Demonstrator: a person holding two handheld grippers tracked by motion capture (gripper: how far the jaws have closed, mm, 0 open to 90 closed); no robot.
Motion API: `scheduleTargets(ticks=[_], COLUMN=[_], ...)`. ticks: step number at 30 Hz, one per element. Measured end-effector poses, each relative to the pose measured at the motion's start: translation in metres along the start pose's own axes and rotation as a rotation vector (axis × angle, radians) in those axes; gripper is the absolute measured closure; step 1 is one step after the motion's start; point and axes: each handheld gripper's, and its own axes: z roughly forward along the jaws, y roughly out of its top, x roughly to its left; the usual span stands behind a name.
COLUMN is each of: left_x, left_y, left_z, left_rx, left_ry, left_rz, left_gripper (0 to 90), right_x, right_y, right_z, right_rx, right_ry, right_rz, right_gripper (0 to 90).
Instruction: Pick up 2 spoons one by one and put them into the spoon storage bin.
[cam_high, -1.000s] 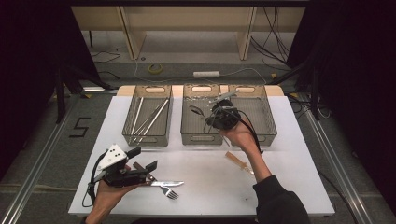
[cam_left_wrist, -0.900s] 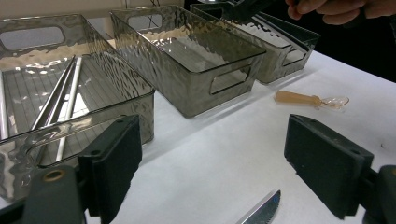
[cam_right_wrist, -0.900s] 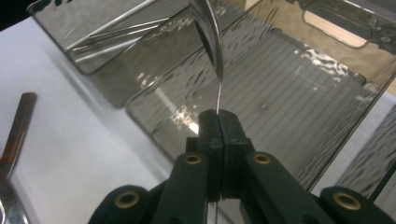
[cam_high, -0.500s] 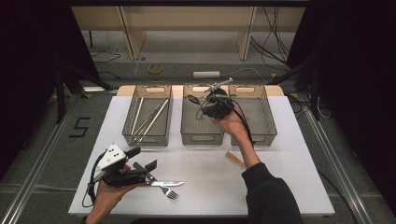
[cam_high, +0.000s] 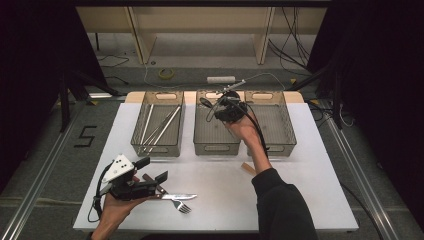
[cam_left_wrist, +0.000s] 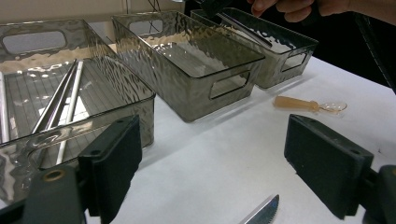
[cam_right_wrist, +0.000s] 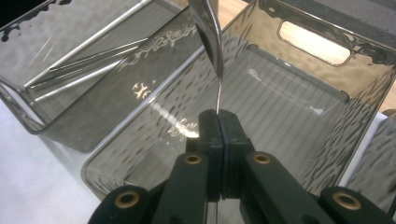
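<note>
White table (cam_high: 310, 200) lies open between knife (cam_high: 177, 197) and spoon (cam_high: 247, 168); three bins (cam_high: 216, 145) wall the far side.

The spoon (cam_right_wrist: 208, 32) was polished metal, its thin handle clamped between the closed jaws of the right gripper (cam_right_wrist: 218, 122) and its bowl raised away from them. It hung tilted above the middle bin (cam_right_wrist: 299, 100), a smoky translucent plastic tray with a ribbed floor and cut-out handles, standing between two like bins.
</note>
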Motion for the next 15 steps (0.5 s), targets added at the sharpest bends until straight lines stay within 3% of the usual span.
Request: scheduleTargets(ticks=[15], left_x=[0.0], left_y=[0.0], left_z=[0.0], left_rx=[-0.001], left_ry=[0.0], left_rz=[0.001], left_gripper=[18.6], right_x=[-0.007], right_y=[0.002], right_z=[0.013], right_rx=[-0.003], right_ry=[-0.035], right_rz=[0.04], right_gripper=[90.0])
